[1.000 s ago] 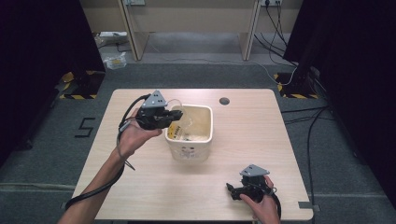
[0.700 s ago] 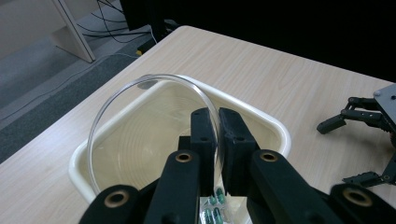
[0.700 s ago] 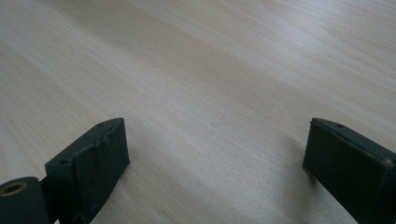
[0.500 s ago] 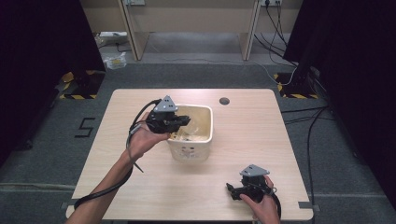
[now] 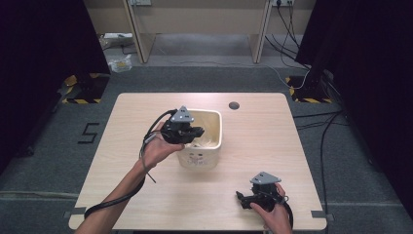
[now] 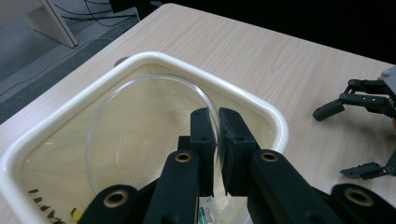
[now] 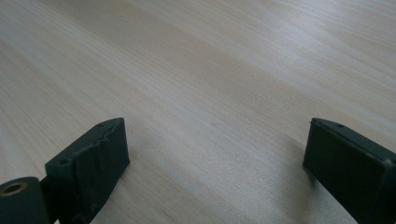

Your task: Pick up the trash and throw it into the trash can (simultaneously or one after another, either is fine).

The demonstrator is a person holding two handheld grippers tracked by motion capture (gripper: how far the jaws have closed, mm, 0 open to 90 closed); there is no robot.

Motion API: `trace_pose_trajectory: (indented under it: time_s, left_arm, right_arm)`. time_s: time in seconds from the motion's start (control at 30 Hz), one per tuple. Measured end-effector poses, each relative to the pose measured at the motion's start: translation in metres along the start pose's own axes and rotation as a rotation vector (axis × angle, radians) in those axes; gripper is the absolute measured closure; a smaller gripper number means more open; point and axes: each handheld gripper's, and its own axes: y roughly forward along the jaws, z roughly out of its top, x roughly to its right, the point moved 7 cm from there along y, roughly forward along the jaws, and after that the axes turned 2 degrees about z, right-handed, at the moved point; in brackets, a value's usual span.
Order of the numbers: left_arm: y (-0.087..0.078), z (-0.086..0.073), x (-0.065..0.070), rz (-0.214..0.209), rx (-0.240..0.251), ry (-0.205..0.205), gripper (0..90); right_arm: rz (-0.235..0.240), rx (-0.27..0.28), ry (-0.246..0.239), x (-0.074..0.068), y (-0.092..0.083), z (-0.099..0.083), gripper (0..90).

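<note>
Step in hand: we judge that we are lowering a clear glass plate (image 6: pixel 140 135) into the cream tub (image 6: pixel 261 112), or setting it there, with the left gripper (image 6: pixel 215 119).
Left gripper: in the left gripper view its two black jaws stand pressed together on the plate's rim, pinching the glass between them at the middle of the frame. In the high view the left gripper (image 5: pixel 197 131) sits just left of centre, over the tub's (image 5: pixel 214 146) left wall.
Plate: it stands on edge inside the tub, tilted, its round face toward the left of the left gripper view; whether its lower edge touches the tub floor we cannot tell.
Tub: it rests on the table (image 5: pixel 272 141) a little left of the middle of the high view, with some pale things lying in its bottom.
Right gripper: the right gripper (image 5: pixel 243 197) rests low on the table at the lower right of the high view, held by the right hand (image 5: pixel 275 214); its jaws stand spread wide over bare wood in the right gripper view.
Next move: we judge it calls for easing the plate down until it rests, then parting the jaws slowly so the glass does not drop or tip.
Change from earlier frame: we see the left gripper lower and farther over the tub than a second ago; the right gripper lies where it was.
</note>
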Motion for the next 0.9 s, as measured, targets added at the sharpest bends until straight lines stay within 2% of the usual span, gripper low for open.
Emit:
trace_pose_trajectory:
  time_s: [0.23,0.33,0.47,0.63,0.73,0.9]
  left_arm:
    - [0.008,-0.004,0.003,-0.011,-0.01,0.004,83.9]
    - [0.009,-0.004,0.003,-0.012,-0.003,-0.007,81.8]
    - [0.008,-0.003,0.002,-0.011,0.013,-0.027,64.1]
    - [0.001,-0.001,-0.002,0.004,0.032,-0.045,51.5]
    - [-0.004,-0.001,-0.006,0.014,0.045,-0.059,47.0]
    - [-0.014,-0.004,-0.014,0.02,0.057,-0.11,35.8]
  right_arm:
    - [0.0,0.0,0.0,0.0,0.0,0.0,6.9]
    - [0.0,0.002,0.0,0.0,0.0,0.0,6.9]
    - [0.0,0.001,0.001,0.0,0.0,0.0,6.9]
    - [0.001,0.0,0.001,0.0,0.0,0.0,6.9]
    - [0.001,-0.001,0.0,0.0,0.0,0.0,6.9]
    - [0.0,0.001,0.0,0.0,0.0,0.0,6.9]
